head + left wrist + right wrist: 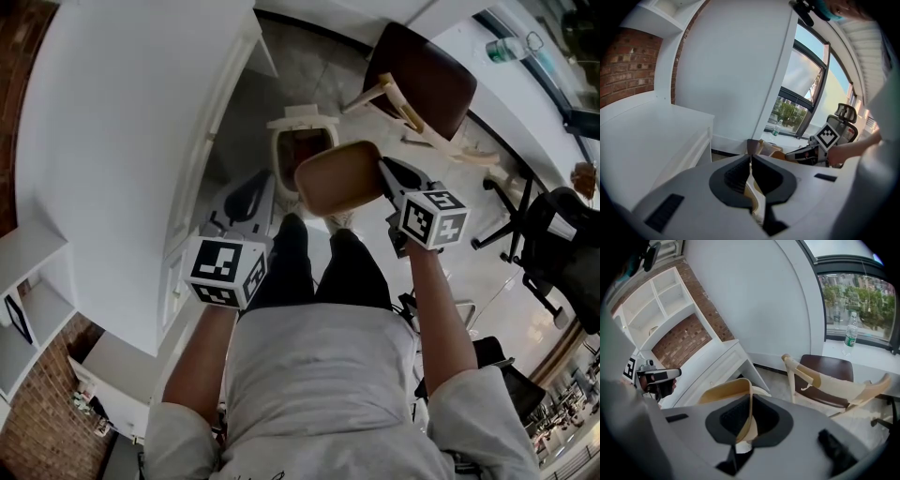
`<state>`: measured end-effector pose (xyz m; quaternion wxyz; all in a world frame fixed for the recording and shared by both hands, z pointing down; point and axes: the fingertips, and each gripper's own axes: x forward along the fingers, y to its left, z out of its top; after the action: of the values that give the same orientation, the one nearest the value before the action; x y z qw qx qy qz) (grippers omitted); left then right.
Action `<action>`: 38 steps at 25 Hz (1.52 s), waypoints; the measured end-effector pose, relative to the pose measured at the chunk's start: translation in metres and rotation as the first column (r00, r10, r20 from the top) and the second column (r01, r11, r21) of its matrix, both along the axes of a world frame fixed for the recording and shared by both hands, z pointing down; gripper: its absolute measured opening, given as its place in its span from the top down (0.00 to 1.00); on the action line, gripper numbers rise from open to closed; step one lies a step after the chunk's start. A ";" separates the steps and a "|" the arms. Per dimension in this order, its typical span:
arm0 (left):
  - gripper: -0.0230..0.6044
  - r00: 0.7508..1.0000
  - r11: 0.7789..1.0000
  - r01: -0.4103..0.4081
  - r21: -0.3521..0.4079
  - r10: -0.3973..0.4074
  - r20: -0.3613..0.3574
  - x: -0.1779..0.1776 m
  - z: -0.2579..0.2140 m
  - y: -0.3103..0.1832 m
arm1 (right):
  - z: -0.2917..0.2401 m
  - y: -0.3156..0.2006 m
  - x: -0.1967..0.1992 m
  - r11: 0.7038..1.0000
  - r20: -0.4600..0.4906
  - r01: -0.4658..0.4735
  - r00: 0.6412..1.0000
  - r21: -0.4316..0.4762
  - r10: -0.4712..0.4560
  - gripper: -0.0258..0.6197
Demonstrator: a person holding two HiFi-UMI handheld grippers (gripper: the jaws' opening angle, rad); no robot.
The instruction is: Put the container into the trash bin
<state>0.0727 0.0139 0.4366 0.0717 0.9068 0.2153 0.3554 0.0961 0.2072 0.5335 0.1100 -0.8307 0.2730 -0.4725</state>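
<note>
Head view, carrying step: pinches the brown container (339, 176) by its rim in the right gripper (384, 172) just over the open trash bin (302, 142), left gripper (262, 185) pressed together beside it; next, probably needs lowering over the opening, then spreading those jaws.

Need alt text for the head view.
Seen from above, the right gripper holds a tan container by its rim over an open white trash bin on the floor. The left gripper hangs empty left of the bin.
</note>
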 end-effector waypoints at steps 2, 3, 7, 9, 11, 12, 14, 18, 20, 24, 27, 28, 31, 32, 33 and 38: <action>0.92 1.000 1.000 -0.009 -0.001 0.009 0.007 0.003 0.007 -0.002 | 0.008 -0.003 0.002 1.000 0.006 -0.009 1.000 -0.002 0.009 0.90; 0.92 1.000 1.000 -0.012 -0.001 0.012 0.009 0.005 0.010 -0.004 | 0.012 -0.005 0.004 1.000 0.008 -0.013 1.000 -0.003 0.013 0.90; 0.92 1.000 1.000 -0.021 -0.007 0.021 0.023 0.006 0.022 -0.007 | 0.027 -0.010 0.001 1.000 0.025 -0.025 0.999 -0.011 0.025 0.90; 0.92 0.999 1.000 -0.028 -0.009 0.028 0.029 0.007 0.027 -0.009 | 0.035 -0.013 0.000 0.999 0.035 -0.030 0.999 -0.014 0.031 0.90; 0.92 0.999 0.999 -0.035 -0.011 0.035 0.034 0.009 0.033 -0.011 | 0.043 -0.017 0.000 0.999 0.043 -0.038 0.998 -0.008 0.038 0.90; 0.92 0.999 0.999 -0.037 -0.012 0.038 0.036 0.011 0.035 -0.012 | 0.048 -0.019 0.002 0.999 0.046 -0.044 0.998 -0.002 0.044 0.90; 0.92 0.998 0.999 -0.042 -0.015 0.043 0.040 0.012 0.041 -0.014 | 0.055 -0.023 0.004 0.999 0.049 -0.053 0.997 0.008 0.052 0.90; 0.92 0.998 0.999 -0.047 -0.021 0.048 0.050 0.011 0.052 -0.017 | 0.068 -0.031 0.004 0.999 0.061 -0.052 0.997 0.001 0.052 0.90; 0.92 0.997 0.999 -0.044 -0.025 0.045 0.055 0.012 0.057 -0.019 | 0.075 -0.034 0.004 0.999 0.070 -0.045 0.996 -0.006 0.045 0.90; 0.92 0.997 0.999 -0.035 -0.032 0.037 0.065 0.013 0.067 -0.023 | 0.093 -0.038 0.003 0.999 0.094 -0.044 0.995 -0.017 0.045 0.90; 0.92 0.997 0.999 -0.031 -0.036 0.033 0.068 0.015 0.073 -0.025 | 0.104 -0.041 0.004 0.999 0.103 -0.041 0.994 -0.028 0.044 0.90; 0.92 0.997 0.999 -0.029 -0.038 0.031 0.069 0.015 0.075 -0.025 | 0.107 -0.042 0.005 0.999 0.103 -0.040 0.994 -0.031 0.043 0.90; 0.92 0.996 0.999 -0.027 -0.041 0.030 0.079 0.014 0.083 -0.027 | 0.118 -0.047 0.008 0.999 0.106 -0.040 0.993 -0.034 0.043 0.90; 0.92 0.996 0.999 -0.028 -0.041 0.031 0.083 0.013 0.086 -0.027 | 0.122 -0.048 0.008 0.999 0.107 -0.038 0.993 -0.035 0.042 0.90; 0.92 0.996 0.999 -0.029 -0.040 0.033 0.087 0.012 0.090 -0.028 | 0.126 -0.050 0.007 0.999 0.110 -0.036 0.993 -0.037 0.040 0.90; 0.92 0.994 0.999 -0.030 -0.041 0.034 0.105 0.012 0.106 -0.029 | 0.145 -0.057 0.008 0.999 0.131 -0.026 0.991 -0.047 0.032 0.90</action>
<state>0.0845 -0.0155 0.5424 0.0951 0.8815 0.2325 0.3998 0.1042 0.1500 0.6783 0.1159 -0.8038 0.2423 -0.5308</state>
